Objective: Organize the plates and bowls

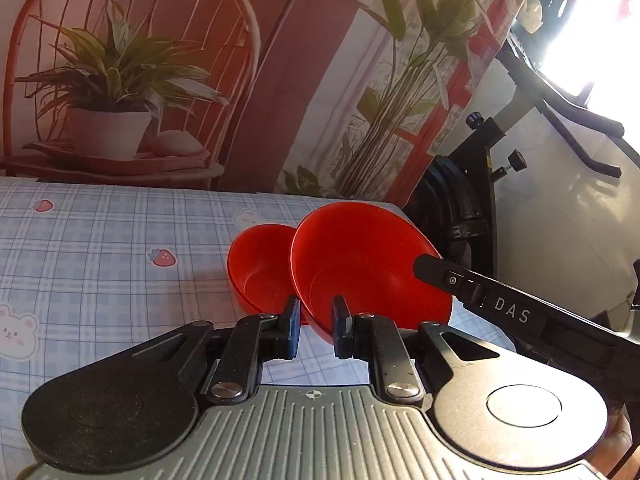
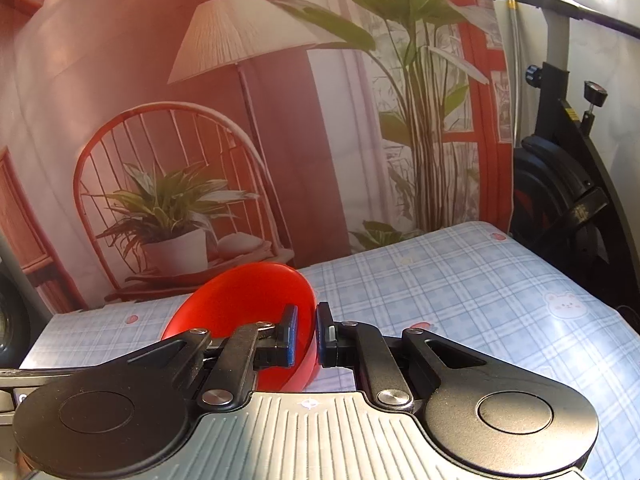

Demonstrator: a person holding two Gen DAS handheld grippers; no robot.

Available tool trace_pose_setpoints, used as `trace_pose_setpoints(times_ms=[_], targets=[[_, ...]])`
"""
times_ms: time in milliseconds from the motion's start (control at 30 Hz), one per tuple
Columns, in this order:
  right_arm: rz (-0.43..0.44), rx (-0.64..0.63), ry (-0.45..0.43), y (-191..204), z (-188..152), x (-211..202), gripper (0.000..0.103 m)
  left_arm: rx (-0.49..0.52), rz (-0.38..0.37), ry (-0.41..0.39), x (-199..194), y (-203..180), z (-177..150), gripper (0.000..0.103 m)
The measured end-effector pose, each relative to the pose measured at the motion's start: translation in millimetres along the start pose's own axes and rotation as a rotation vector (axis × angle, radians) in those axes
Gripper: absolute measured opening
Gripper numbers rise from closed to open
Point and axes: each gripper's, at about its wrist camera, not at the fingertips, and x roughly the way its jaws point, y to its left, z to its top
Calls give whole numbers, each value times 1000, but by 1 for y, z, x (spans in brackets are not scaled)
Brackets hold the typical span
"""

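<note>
**2 red bowls, 2 grippers on the nearer one**

While the larger red bowl [image 1: 360,264] tilts up above the checked tablecloth [image 1: 100,248], both grippers grip its rim. From the left wrist view, the left gripper [image 1: 316,330] straddles the near edge of this bowl, 1 blue-padded finger [image 1: 294,328] outside the wall and the other inside; the gap between them is narrow, with the rim in it. The right gripper [image 1: 430,266] reaches in from the right side, and its black tip sits on the bowl's far right rim. From the right wrist view, the right gripper [image 2: 306,336] pinches the same bowl [image 2: 248,300] by its edge, the fingers nearly together with the thin wall between them.

A smaller red bowl [image 1: 258,268] rests upright on the cloth just behind and to the left of the tilted one, partly hidden by it. Behind the table hangs a printed backdrop [image 1: 280,60] of plants and a chair, and an exercise bike [image 1: 492,168] stands off the table's right corner.
</note>
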Motion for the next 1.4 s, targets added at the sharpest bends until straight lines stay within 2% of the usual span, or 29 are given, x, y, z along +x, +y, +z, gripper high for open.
trace_pose_setpoints(times_ms=[267,733,767,867,900,1333,1367,1400], targets=[[3,9,42,1,-3,55,8,24,32,24,35,25,16,16],[-21,5,84,-5,-14,85,9,81,73,62,59,32,16,18],[-21,7,87,-6,-15,86,11,76,83,65,60,33,16,20],[-26,14,96,-9,-17,90,13,46,122,71,64,40,17,39],[-26,18,100,-9,-18,91,14,32,123,72,65,43,17,40],[-8,114,138,-14,-30,106,14,-69,45,116,90,56,14,39],[-12,118,136,-13,-31,106,14,-71,41,113,90,56,14,36],[-14,123,134,-13,-31,105,13,-73,34,111,90,56,13,28]])
